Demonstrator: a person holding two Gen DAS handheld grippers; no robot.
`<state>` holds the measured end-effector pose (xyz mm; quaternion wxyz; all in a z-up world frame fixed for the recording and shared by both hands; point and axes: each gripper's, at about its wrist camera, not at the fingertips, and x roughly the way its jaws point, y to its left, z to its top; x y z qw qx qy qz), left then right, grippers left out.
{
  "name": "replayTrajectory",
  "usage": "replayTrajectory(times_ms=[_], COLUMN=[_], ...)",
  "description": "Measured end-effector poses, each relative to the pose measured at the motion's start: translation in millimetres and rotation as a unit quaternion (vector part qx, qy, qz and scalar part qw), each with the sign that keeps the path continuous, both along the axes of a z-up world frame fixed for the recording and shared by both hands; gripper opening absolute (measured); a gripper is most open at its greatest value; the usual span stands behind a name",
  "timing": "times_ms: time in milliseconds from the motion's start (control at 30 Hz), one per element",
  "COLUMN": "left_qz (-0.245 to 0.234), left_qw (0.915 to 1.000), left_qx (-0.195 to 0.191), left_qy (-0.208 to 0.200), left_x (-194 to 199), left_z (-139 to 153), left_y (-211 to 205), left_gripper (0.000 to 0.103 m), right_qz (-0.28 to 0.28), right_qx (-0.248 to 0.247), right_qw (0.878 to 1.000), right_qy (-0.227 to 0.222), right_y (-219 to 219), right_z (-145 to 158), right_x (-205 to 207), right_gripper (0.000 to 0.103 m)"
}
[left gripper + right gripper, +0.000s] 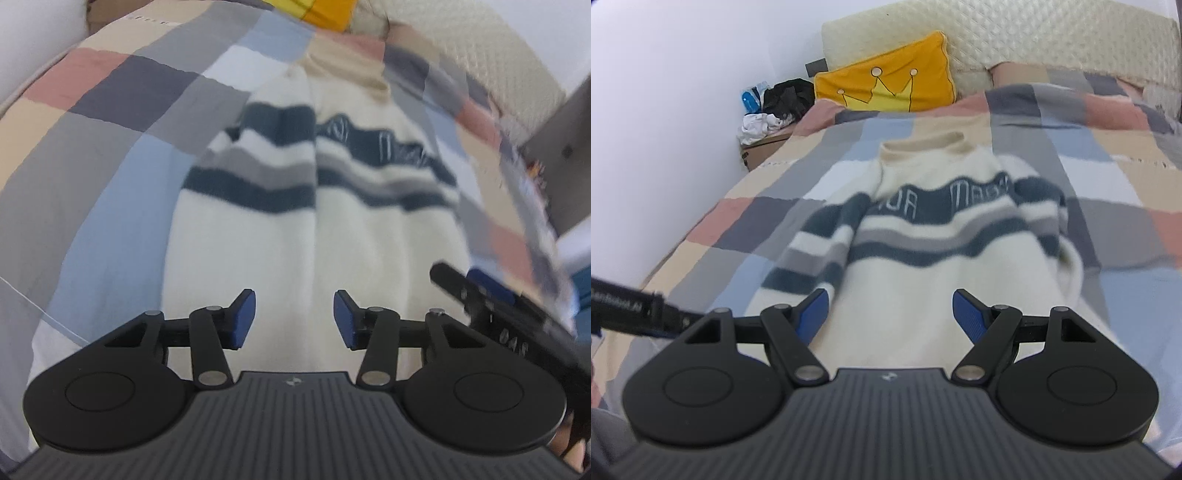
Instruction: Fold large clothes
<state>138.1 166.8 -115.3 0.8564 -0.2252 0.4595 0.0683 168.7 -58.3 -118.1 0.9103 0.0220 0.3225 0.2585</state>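
A cream sweater (pixel 314 236) with dark teal and grey stripes lies flat on a checked bed cover, collar far from me. Its sleeves are folded in over the body. It also shows in the right wrist view (pixel 923 266). My left gripper (pixel 294 319) is open and empty, above the sweater's lower hem. My right gripper (pixel 890 314) is open and empty, over the lower body of the sweater. The right gripper also shows at the right edge of the left wrist view (pixel 491 299). The left gripper's body shows at the left edge of the right wrist view (pixel 635 308).
The checked bed cover (pixel 746 229) spreads all around the sweater. A yellow crown pillow (pixel 886 81) leans on a cream quilted headboard (pixel 1052 37). A bedside box (pixel 764 144) with clothes and bottles stands at the far left by a white wall.
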Motion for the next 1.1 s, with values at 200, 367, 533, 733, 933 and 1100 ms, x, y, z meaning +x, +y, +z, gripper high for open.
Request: replayTrajectory(times_ms=[200,367,533,733,933,1100], left_qz=[-0.068,-0.087,-0.112,-0.106,-0.001,0.081], left_qw=[0.9952,0.9924,0.9839,0.9836,0.9894,0.9839], left_qx=[0.048,0.058,0.101,0.124,0.137,0.150], left_qy=[0.051,0.065,0.096,0.077,0.049,0.054], left_x=[10,22,33,28,23,35], left_z=[-34,-50,-64,-41,5,11], left_y=[-22,-28,-34,-2,90,169], left_gripper=[0.053,0.053,0.030,0.011,0.008,0.008], right_qz=[0.000,0.007,-0.031,-0.082,-0.059,-0.040], right_qx=[-0.006,-0.016,0.001,0.023,-0.018,-0.031], right_qw=[0.999,1.000,0.999,0.996,0.998,0.999], right_qy=[0.039,0.026,0.038,0.034,-0.008,-0.010], right_y=[0,1,-12,-39,-20,-7], right_z=[-46,-49,-56,-52,-49,-52], right_x=[8,11,18,26,17,16], right_gripper=[0.076,0.076,0.076,0.076,0.076,0.076])
